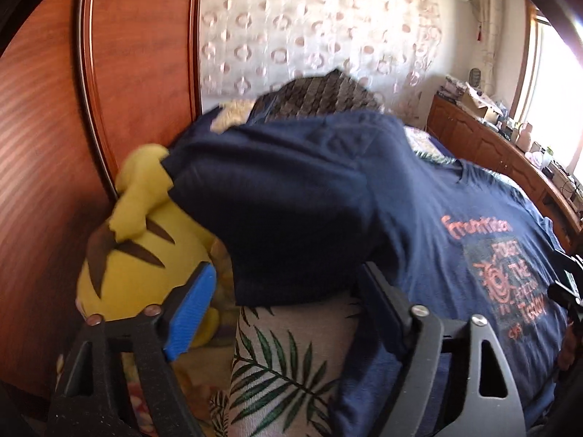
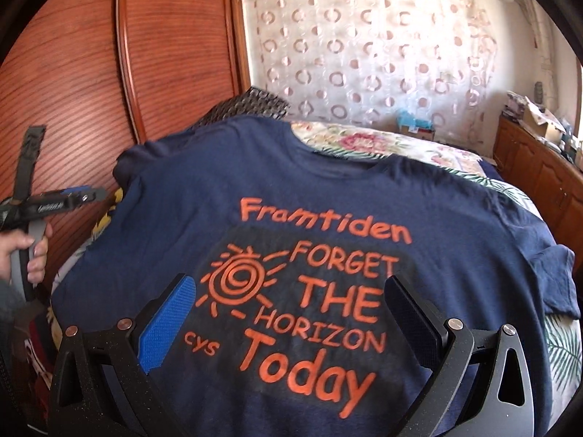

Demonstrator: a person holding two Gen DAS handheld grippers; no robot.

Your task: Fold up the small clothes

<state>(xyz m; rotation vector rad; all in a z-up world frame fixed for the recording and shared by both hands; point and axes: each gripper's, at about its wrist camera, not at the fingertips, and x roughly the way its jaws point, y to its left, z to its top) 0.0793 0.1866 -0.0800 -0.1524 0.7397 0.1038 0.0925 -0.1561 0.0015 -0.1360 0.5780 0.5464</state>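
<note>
A navy T-shirt [image 2: 328,196] with orange print "Framtiden FORGET THE HORIZON Today" lies spread face up on the bed. In the left wrist view its left sleeve [image 1: 284,211] drapes over a raised lump at the shirt's left edge. My left gripper [image 1: 288,291] is open, its jaws wide on either side of the sleeve's lower hem, gripping nothing. It also shows from outside in the right wrist view [image 2: 69,200], left of the shirt. My right gripper [image 2: 288,306] is open and empty, hovering above the printed chest.
A yellow plush toy [image 1: 138,255] lies left of the sleeve against the wooden wardrobe [image 1: 47,182]. A leaf-print bedcover [image 1: 284,360] lies under the shirt. A grey knitted item [image 1: 320,98] sits beyond the shirt. A wooden cabinet [image 2: 539,167] with clutter stands at right under the window.
</note>
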